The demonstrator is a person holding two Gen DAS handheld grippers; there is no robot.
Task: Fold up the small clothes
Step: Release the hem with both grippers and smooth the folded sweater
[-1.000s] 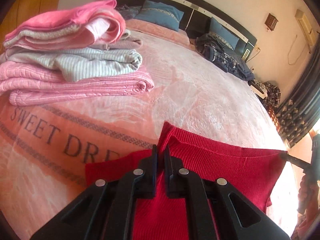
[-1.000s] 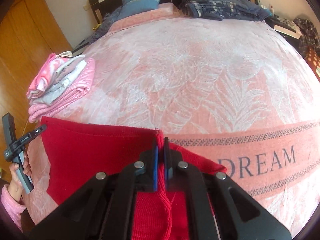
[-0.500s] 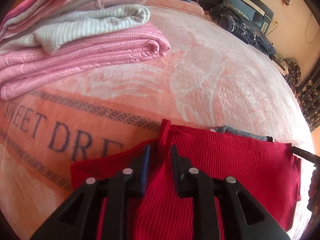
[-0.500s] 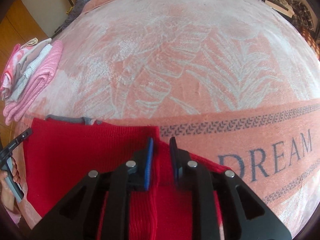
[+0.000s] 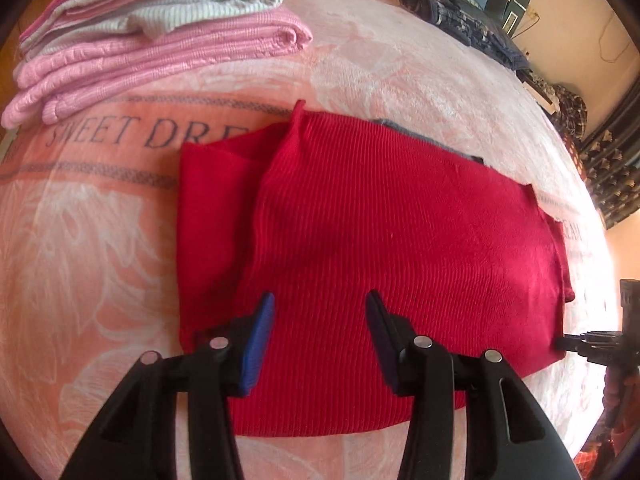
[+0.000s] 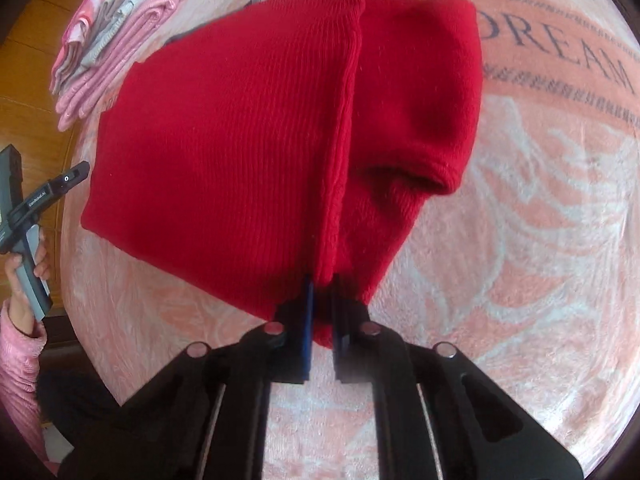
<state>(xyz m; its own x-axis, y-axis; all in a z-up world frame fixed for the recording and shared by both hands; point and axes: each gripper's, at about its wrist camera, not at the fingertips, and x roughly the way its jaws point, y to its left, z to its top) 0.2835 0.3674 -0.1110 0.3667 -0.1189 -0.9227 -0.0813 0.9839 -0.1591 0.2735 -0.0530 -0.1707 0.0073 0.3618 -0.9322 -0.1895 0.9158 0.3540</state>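
- The red knit garment (image 5: pixel 400 220) lies spread on the bed (image 5: pixel 100 264), over the printed band of the pink blanket, with one red flap tucked out to the side and a grey edge (image 5: pixel 432 142) peeking from beneath its far hem.
- The left claw (image 5: pixel 320 332) hangs just above the near part of the garment with its jaws wide apart, holding nothing. If it closes where it is, it may pinch only the top layer, and the fold would then slide off the layer beneath.
- The right claw (image 6: pixel 320 304) is drawn together on the near hem of the garment, right at the raised ridge where two red layers meet. The bite looks narrow and close to the edge, so a firm pull could likely slip the knit out of the jaws.
- With only one claw gripping, any lift or drag could pull the cloth askew; the sleeve-like roll (image 6: pixel 424 176) beside the ridge already bulges and could bunch further.
- The ribbed knit looks stretchy, so tension from a single point would likely distort the hem and not move the whole piece.
- The plush blanket may cling to the knit and drag up with it, wrinkling the surface under the fold.
- The stack of folded clothes (image 5: pixel 152 44) sits on the bed well apart from the garment, toward the left corner; a wide sweep of the left claw could topple its upper layers.
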